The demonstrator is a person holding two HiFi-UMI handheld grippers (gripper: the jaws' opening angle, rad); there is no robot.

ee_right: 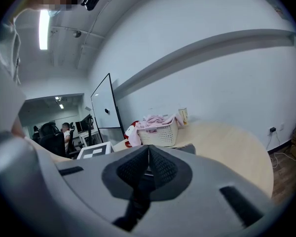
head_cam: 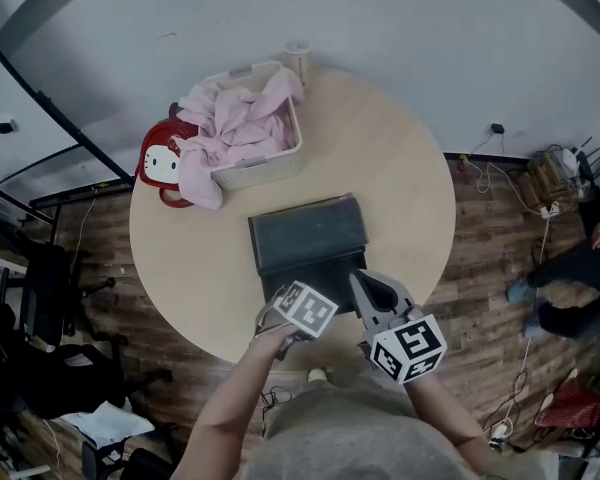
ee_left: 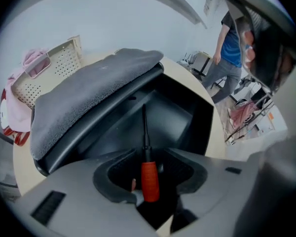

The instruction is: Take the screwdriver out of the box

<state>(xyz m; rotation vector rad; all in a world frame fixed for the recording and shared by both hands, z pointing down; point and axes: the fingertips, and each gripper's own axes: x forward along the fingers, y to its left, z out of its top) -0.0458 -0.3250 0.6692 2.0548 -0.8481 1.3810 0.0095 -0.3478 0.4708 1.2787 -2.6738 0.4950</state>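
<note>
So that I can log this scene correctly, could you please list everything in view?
table: one, beige, round
box: one, dark, lid raised, mid-table
screwdriver: one, red handle, inside the box, between the left gripper's jaws
basket: one, white, behind the box
clothes: a heap, pink, in the basket
bag: one, red, left of the basket
cup: one, pale, behind the basket
left gripper: grey, open, over the box
right gripper: grey, shut, by the box's near corner

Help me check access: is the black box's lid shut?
No, the lid stands raised, and the screwdriver lies in the open box.
</note>
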